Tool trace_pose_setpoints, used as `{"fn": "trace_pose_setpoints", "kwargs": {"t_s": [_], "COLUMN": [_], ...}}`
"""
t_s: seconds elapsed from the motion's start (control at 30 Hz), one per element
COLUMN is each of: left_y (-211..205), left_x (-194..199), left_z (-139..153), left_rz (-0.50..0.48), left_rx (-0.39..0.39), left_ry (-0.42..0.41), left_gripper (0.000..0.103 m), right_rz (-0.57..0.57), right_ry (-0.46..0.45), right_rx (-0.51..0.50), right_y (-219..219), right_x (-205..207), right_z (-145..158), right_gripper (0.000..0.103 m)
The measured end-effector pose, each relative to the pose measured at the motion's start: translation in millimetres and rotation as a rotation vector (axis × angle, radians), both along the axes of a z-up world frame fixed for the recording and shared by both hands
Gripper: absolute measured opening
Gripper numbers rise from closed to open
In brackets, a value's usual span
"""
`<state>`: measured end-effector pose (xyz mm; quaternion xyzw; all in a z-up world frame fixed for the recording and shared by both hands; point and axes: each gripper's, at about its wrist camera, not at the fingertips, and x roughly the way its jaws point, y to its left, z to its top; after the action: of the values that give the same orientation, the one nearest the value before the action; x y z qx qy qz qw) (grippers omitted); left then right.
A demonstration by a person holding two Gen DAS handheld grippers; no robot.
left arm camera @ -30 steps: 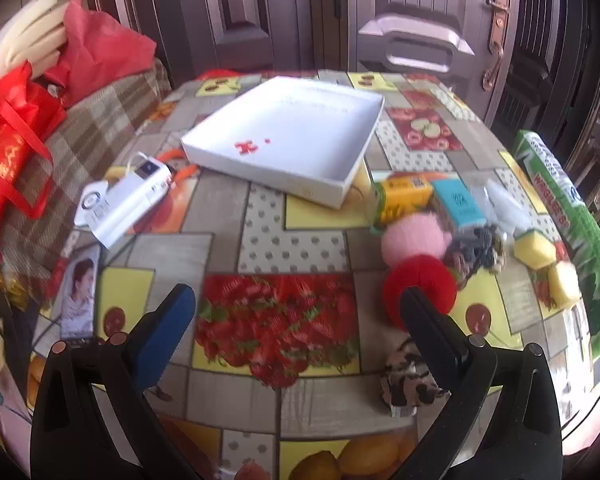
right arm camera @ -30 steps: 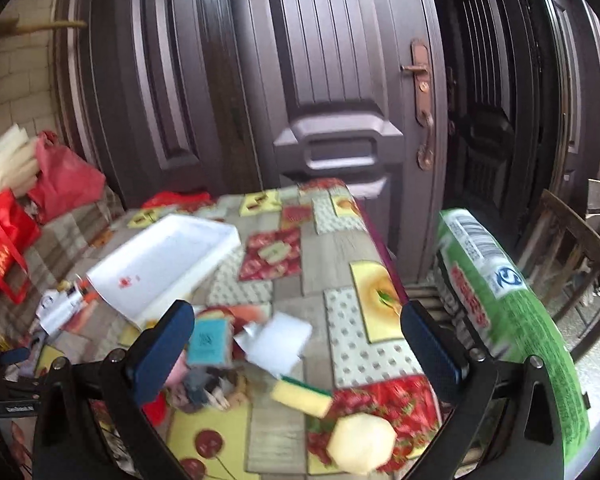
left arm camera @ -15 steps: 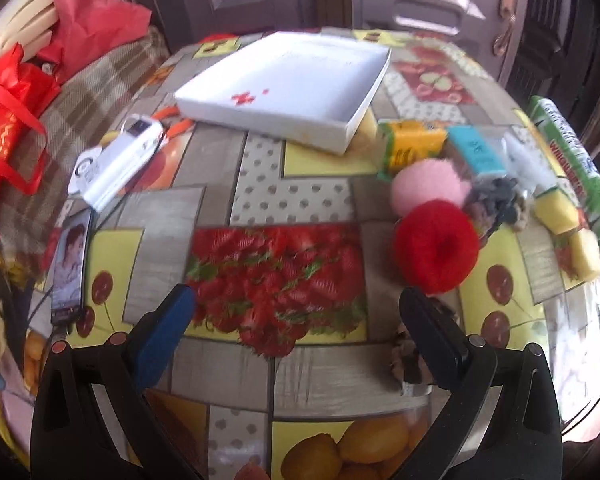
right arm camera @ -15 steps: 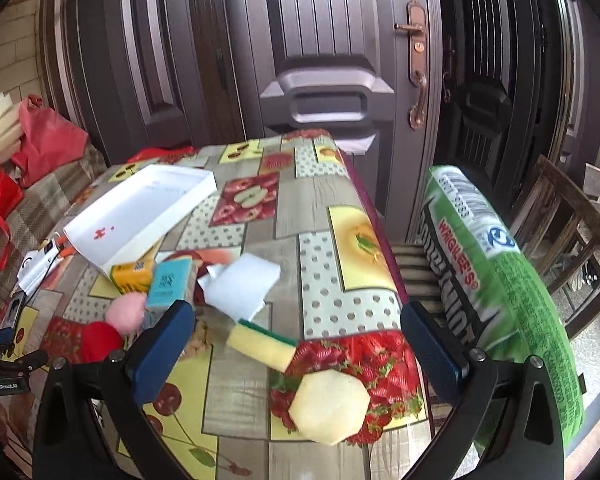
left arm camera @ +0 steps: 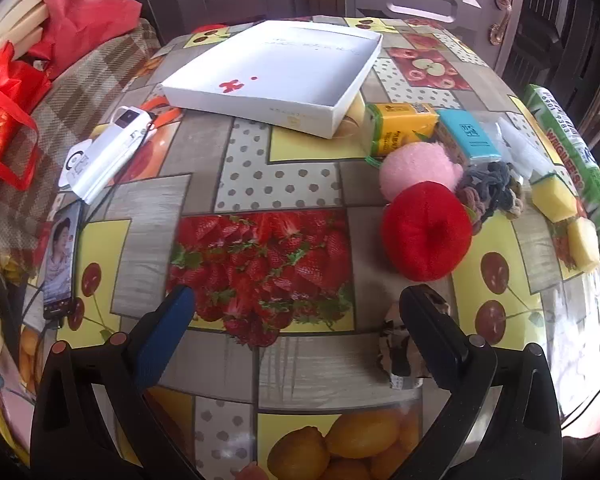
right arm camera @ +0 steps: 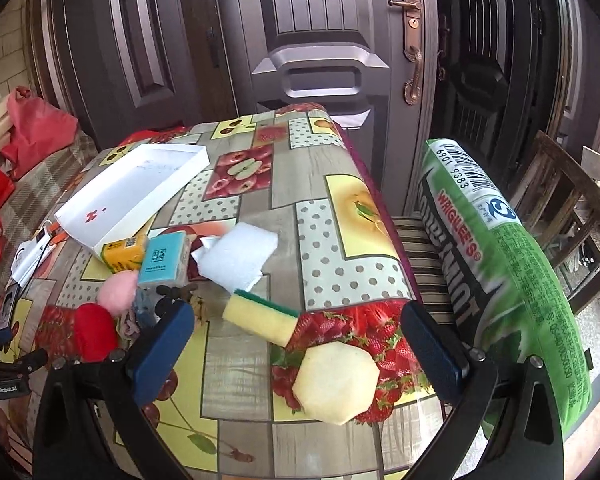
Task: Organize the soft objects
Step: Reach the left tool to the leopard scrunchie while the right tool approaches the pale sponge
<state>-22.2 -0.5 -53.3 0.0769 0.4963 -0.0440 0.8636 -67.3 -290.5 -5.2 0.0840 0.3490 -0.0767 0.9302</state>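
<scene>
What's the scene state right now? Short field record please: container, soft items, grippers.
container: white tray, nothing inside, far left part of the table
soft items: red pom-pom touching pink pom-pom; hair ties; yellow sponge; round sponge; white cloth
packs: yellow tissue pack, teal tissue pack
left gripper: open, holding nothing
right gripper: open, above the sponges

Left gripper: jaws spread wide, nothing between them, fingers at 7 and 5 o'clock. Right gripper: likewise spread wide, nothing held.
</scene>
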Motion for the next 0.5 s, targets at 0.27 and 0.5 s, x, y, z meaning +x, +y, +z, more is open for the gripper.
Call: {"fn": "trace_pose_setpoints", "kwargs": {"t_s": [0.27, 0.5], "left_y": [-7.2, -22.3], "left_x": [-15.1, -19.2], "left_z": [-10.8, -14.5], "left_rz": [-0.126, -0.203], "left_rx": [-0.054, -0.079], "left_ry": [0.015, 0.018], "left_gripper": [0.103, 0.103], "right_rz": [-0.012, -0.005], "right_ry": [0.04, 0.082], "right_rx": [0.022, 0.044], "right_y": [-10.4, -13.4], "right_x": [-3.5, -8.3], "right_z": [-16.0, -33.6], "right_gripper": [0.103, 0.103]}}
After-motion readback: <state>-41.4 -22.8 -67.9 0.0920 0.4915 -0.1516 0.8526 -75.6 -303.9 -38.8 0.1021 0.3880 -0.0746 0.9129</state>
